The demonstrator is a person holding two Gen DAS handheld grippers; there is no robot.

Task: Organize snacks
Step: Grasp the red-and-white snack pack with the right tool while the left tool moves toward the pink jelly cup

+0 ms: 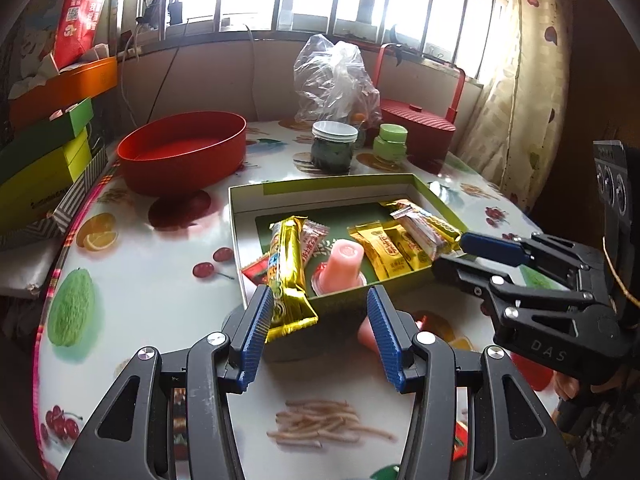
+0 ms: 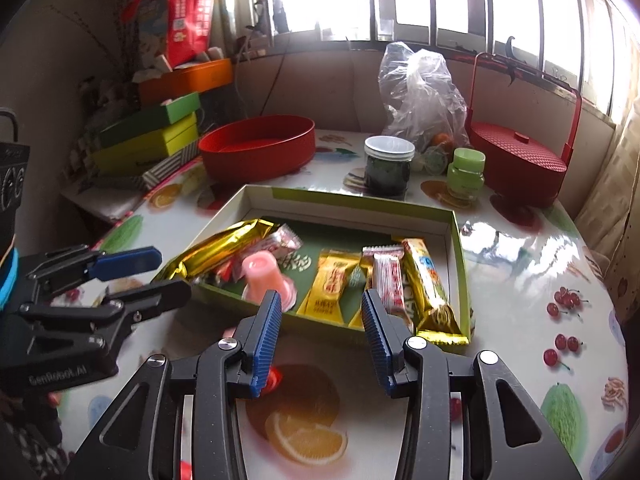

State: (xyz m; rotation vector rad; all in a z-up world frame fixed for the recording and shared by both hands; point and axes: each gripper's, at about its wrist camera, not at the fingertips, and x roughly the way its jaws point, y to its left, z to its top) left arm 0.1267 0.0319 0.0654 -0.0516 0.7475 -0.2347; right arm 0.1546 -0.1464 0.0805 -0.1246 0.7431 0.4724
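A shallow green box (image 1: 320, 192) (image 2: 352, 200) lies on the fruit-print table and holds the snacks. In it are a long gold bar (image 1: 286, 272) (image 2: 216, 252), an upturned pink jelly cup (image 1: 340, 266) (image 2: 264, 276), yellow packets (image 1: 384, 248) (image 2: 330, 284), a white-and-red packet (image 2: 390, 280) and a second gold bar (image 2: 430, 288). My left gripper (image 1: 320, 336) (image 2: 174, 272) hovers open at the box's near wall, holding nothing. Another pink jelly cup (image 1: 365, 336) lies outside the box by its right pad. My right gripper (image 2: 322, 334) (image 1: 450, 254) is open and empty at the box's near edge.
Behind the box stand a red oval tub (image 1: 184, 152) (image 2: 260, 144), a dark jar with a white lid (image 1: 334, 148), a small green jar (image 1: 390, 142), a clear plastic bag (image 1: 336, 80) and a red lidded basket (image 2: 520, 160). Stacked boxes (image 1: 40, 160) crowd the table's left edge.
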